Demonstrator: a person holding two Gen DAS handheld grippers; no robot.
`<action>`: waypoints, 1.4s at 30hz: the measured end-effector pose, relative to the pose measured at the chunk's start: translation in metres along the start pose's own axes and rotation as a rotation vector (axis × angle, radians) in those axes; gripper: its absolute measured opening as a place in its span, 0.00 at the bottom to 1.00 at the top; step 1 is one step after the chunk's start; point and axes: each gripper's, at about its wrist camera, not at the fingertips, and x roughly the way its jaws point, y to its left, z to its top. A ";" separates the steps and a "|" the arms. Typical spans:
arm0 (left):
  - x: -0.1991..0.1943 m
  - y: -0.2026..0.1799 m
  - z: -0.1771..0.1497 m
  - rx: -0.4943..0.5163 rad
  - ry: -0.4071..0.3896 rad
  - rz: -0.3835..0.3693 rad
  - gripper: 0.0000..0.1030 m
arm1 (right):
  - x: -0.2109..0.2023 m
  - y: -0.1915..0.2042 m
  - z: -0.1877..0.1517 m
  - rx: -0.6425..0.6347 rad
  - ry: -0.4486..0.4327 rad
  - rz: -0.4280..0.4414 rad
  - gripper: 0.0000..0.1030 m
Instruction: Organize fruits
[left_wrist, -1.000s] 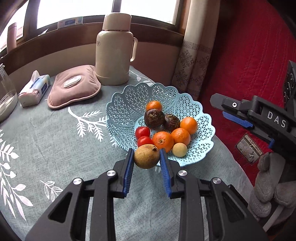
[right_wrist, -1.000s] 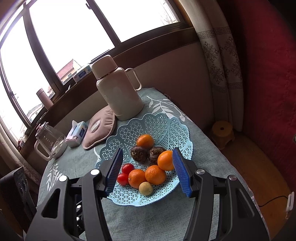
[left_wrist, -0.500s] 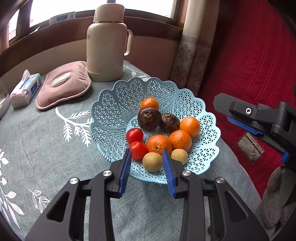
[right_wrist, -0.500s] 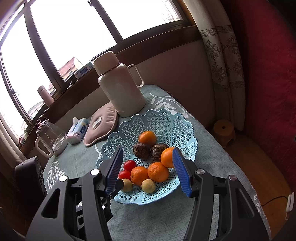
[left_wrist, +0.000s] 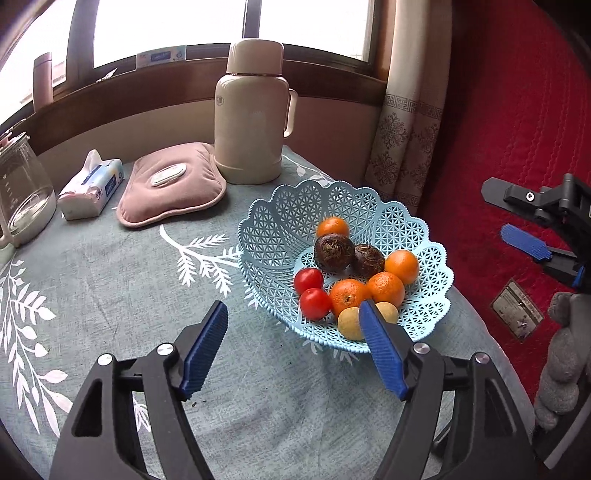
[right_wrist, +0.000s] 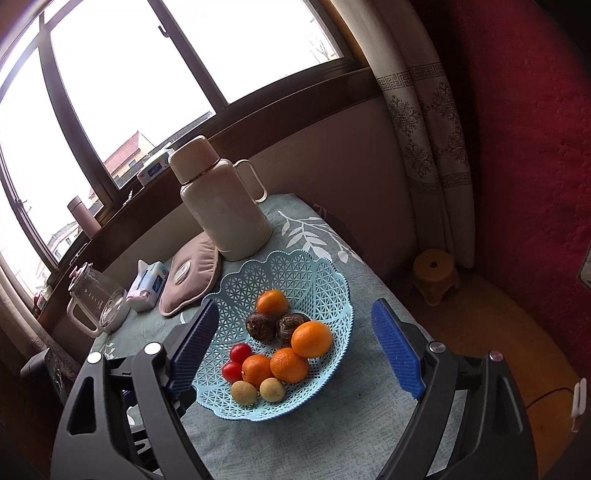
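Observation:
A light blue lattice basket sits on the table and holds several oranges, two red tomatoes, two dark brown fruits and two small yellow-tan fruits. One yellow fruit lies at the basket's near rim, just behind my left gripper's right finger. My left gripper is open and empty, above the table just in front of the basket. My right gripper is open and empty, held above the basket; it also shows at the right edge of the left wrist view.
A cream thermos stands behind the basket. A pink pad, a tissue pack and a glass jug lie at the back left. The table edge drops off right of the basket toward red fabric. A yellow stool stands on the floor.
My left gripper carried the yellow fruit to the basket, opened and let it go at the near rim, then pulled back. The right gripper stayed open above the basket.

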 end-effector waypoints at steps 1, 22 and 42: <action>-0.001 0.001 0.000 -0.004 -0.001 0.011 0.71 | -0.001 -0.001 0.001 0.002 -0.001 0.001 0.87; -0.040 0.005 0.002 -0.047 -0.106 0.168 0.85 | -0.010 0.016 -0.027 -0.218 0.020 -0.062 0.97; -0.059 0.001 -0.003 0.016 -0.182 0.294 0.90 | -0.006 0.053 -0.052 -0.454 0.004 -0.113 0.97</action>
